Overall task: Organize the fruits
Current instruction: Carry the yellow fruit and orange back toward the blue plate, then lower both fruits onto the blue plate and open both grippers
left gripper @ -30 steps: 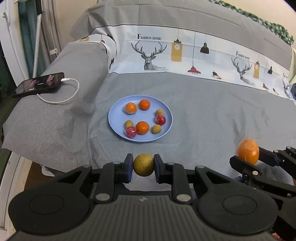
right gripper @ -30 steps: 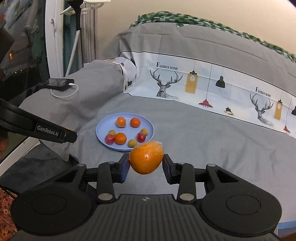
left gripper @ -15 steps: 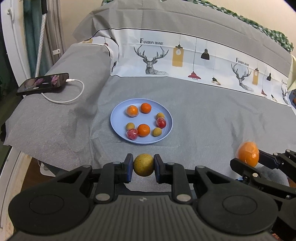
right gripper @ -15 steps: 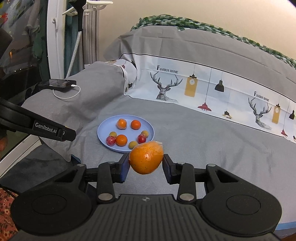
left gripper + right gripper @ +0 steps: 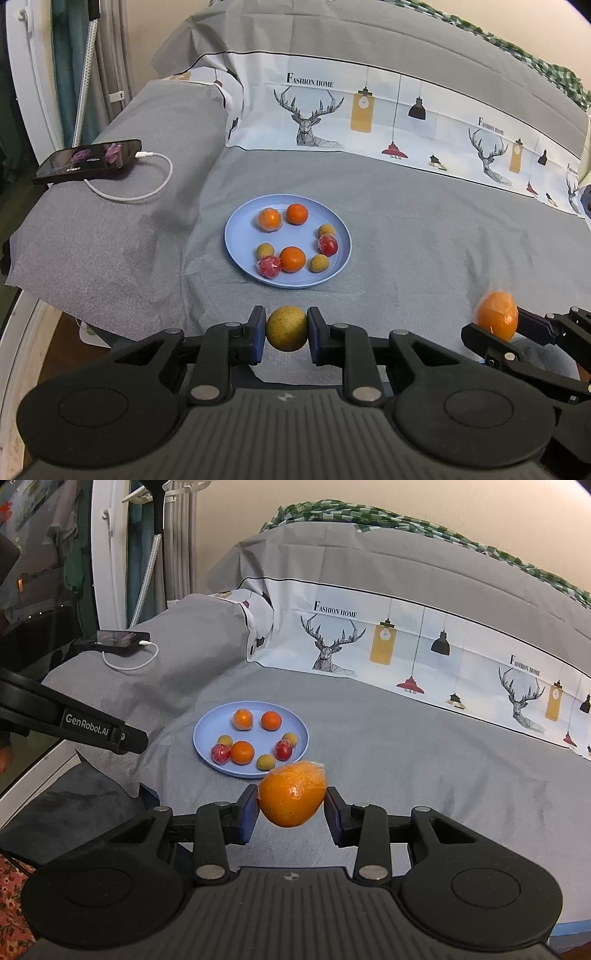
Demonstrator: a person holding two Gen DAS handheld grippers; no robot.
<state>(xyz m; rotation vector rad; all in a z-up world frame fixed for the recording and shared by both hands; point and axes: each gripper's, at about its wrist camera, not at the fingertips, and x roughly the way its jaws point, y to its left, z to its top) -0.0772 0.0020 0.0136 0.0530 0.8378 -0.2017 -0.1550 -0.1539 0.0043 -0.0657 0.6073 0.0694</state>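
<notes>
My left gripper (image 5: 286, 334) is shut on a small yellow-brown round fruit (image 5: 286, 328), held above the near edge of the grey bed. My right gripper (image 5: 291, 808) is shut on a plastic-wrapped orange (image 5: 293, 793); the same orange (image 5: 496, 314) shows at the right of the left wrist view. Ahead of both lies a light blue plate (image 5: 240, 225) (image 5: 207, 725) with several fruits on it: oranges, red wrapped fruits and small yellow-brown ones. Both grippers hang short of the plate, apart from it.
A phone (image 5: 86, 161) on a white charging cable (image 5: 147, 188) rests on the raised grey fold at the left. A deer-print pillow band (image 5: 369, 118) runs across the back. The bed's edge drops off at the near left (image 5: 44, 295).
The left gripper has drawn back slightly and the plate sits a little farther up in its view. The right gripper has kept still. Both grips are unchanged.
</notes>
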